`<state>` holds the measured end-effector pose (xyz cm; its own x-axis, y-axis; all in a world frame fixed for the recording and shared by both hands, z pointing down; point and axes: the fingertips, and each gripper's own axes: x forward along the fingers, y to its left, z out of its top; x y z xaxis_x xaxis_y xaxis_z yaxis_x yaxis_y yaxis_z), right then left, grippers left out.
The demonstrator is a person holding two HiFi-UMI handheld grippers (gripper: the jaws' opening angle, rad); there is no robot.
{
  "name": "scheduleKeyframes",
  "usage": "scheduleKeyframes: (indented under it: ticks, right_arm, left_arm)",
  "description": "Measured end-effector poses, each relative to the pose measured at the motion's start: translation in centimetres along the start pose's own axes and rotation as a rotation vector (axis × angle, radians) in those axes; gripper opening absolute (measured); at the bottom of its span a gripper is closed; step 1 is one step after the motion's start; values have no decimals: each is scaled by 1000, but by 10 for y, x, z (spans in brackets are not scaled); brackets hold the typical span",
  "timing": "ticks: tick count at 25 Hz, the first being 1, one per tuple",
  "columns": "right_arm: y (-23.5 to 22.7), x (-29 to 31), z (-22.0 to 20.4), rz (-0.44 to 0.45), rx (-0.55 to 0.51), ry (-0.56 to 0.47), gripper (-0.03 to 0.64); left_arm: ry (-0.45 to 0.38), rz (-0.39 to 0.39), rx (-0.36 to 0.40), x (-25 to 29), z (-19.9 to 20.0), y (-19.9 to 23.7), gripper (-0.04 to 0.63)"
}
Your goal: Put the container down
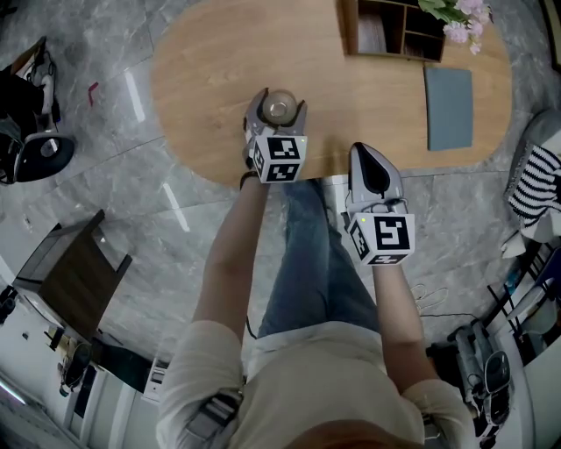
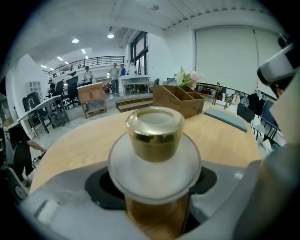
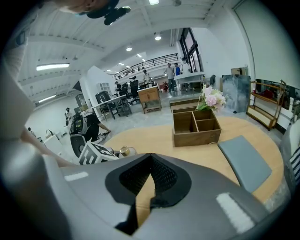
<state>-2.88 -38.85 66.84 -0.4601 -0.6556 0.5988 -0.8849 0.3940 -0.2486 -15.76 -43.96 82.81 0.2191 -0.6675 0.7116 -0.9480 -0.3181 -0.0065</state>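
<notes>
A clear glass container (image 1: 280,109) with a gold cap and a frosted disc lid (image 2: 154,136) stands upright between the jaws of my left gripper (image 1: 280,101), near the front edge of the oval wooden table (image 1: 219,61). The left gripper (image 2: 154,185) is shut on it, with a dark pad against each side of the glass body. Whether its base touches the table is hidden. My right gripper (image 1: 366,156) hangs at the table's front edge, to the right of the left one, shut and holding nothing (image 3: 150,187). From the right gripper view the gold cap (image 3: 124,151) shows at the left.
A wooden compartment box (image 1: 394,31) with pink flowers (image 1: 460,17) stands at the table's far right. A grey pad (image 1: 448,107) lies in front of it. On the floor are a dark stool (image 1: 74,276) at the left and a striped cloth (image 1: 535,180) at the right.
</notes>
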Motion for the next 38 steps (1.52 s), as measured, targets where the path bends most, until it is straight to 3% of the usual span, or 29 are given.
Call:
scheduleKeyframes:
  ticks: [11, 13, 16, 30, 32, 34, 38]
  right_arm:
    - [2, -13, 5, -3, -3, -18, 0]
    - [2, -18, 8, -3, -4, -23, 0]
    - [2, -28, 13, -4, -8, -37, 0]
    - [26, -123, 35, 15, -53, -128, 0]
    - [31, -140, 36, 19, -58, -140, 0]
    - [38, -157, 36, 26, -66, -150, 0]
    - [50, -193, 33, 46, -97, -170, 0]
  left_arm:
    - [31, -1, -8, 1, -4, -2, 342]
    - [51, -28, -19, 0, -7, -6, 398]
    - [68, -42, -42, -9, -10, -12, 428]
    - [-15, 36, -146, -127, 0, -44, 418]
    - [-33, 53, -165, -151, 2, -50, 358]
    - [-60, 69, -192, -177, 5, -56, 242]
    - [-135, 77, -243, -231, 20, -75, 169]
